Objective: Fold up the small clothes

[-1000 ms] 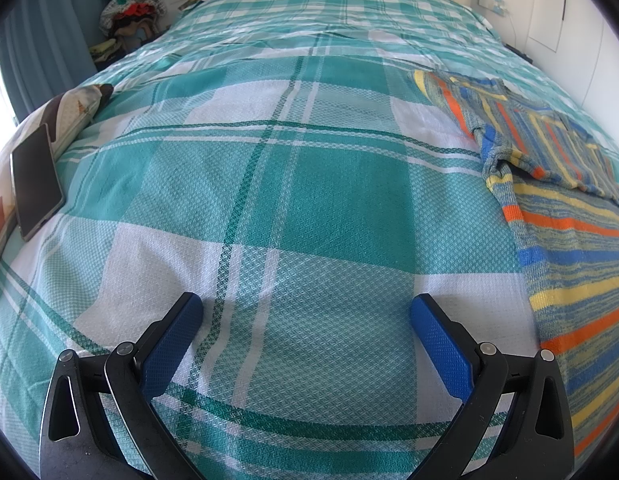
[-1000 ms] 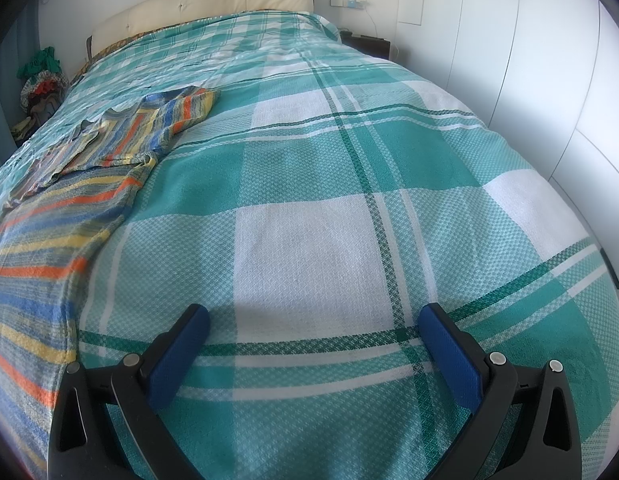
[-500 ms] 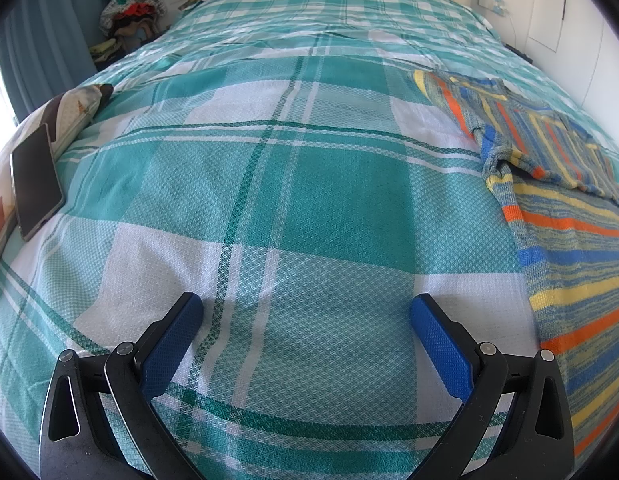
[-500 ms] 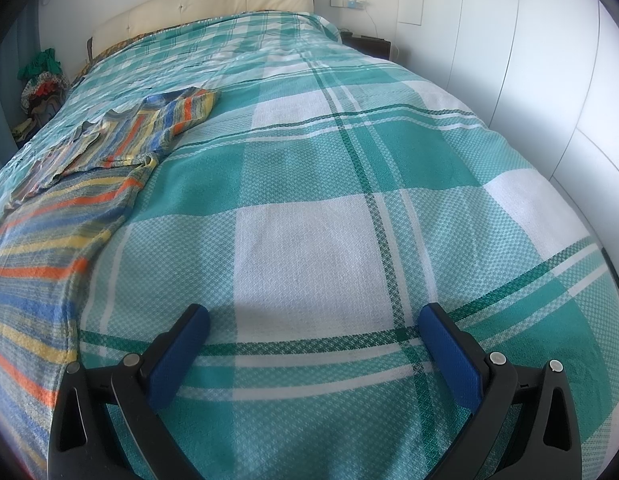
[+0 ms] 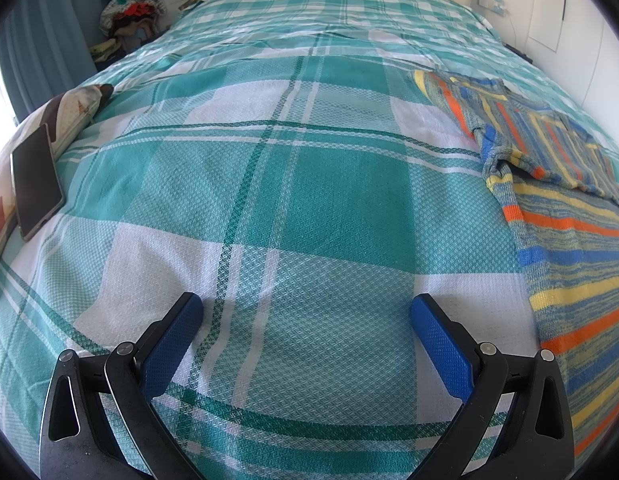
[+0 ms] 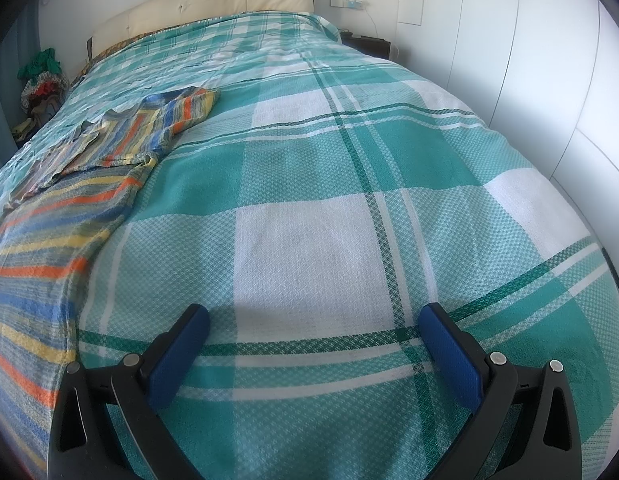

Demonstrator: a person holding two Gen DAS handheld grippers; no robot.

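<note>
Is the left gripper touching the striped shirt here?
Apart. The left wrist view shows the open left gripper over bare bedspread, with checked cloth between it and the striped shirt.

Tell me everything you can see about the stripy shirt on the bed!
The stripy shirt looks like a soft knit with blue, orange and yellow bands. It lies spread on the teal checked bedcover, one sleeve reaching toward the headboard, the fabric rumpled near the collar. It runs off the picture's edge. Neither claw touches it.

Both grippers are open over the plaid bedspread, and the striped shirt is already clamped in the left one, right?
Not quite. The left gripper holds nothing: the left wrist view shows the striped shirt lying off to its right. Both grippers, right gripper included, are open over the plaid bedspread.
</note>
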